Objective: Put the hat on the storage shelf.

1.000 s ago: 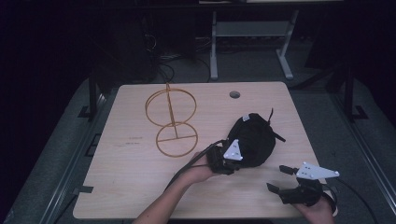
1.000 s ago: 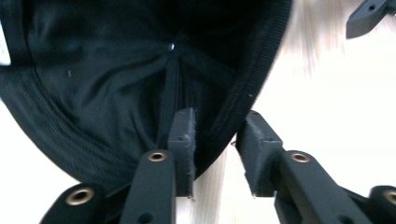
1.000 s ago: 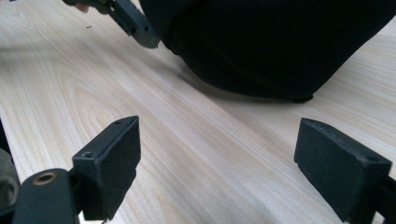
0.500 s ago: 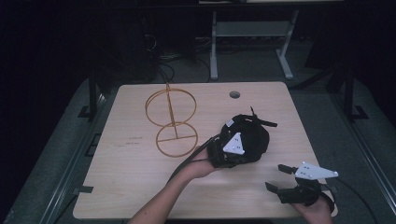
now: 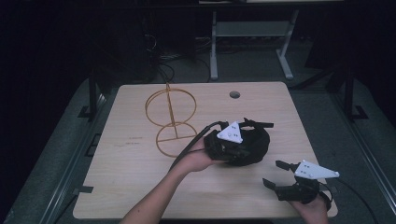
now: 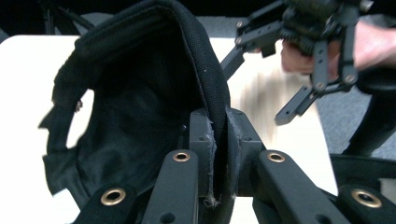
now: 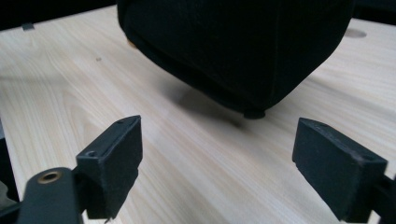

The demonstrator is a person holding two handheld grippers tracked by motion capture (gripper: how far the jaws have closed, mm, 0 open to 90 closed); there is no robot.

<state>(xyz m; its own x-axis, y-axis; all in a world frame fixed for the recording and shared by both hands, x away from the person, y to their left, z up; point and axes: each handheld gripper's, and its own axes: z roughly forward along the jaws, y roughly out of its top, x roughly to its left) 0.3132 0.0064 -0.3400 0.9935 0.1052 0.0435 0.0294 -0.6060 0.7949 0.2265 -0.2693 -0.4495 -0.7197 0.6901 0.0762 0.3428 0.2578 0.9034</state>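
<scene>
Left gripper view: jaws of left gripper [image 6: 219, 154] clamped on black cap [image 6: 154, 93] rim, lifted above desk [image 7: 196, 158]. Right gripper [image 5: 275, 175] jaws apart nearby. Best kept clamped, raised level toward wire stand [image 5: 170, 119].

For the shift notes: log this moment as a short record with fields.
surface: wooden table
held item: black cap, clear of the table in the right gripper view
left gripper: shut on the cap's edge, having just closed on it
right gripper: open, nothing between its jaws, low over the table near the cap
other item: gold wire stand, upright on the table, left of the cap, untouched
</scene>
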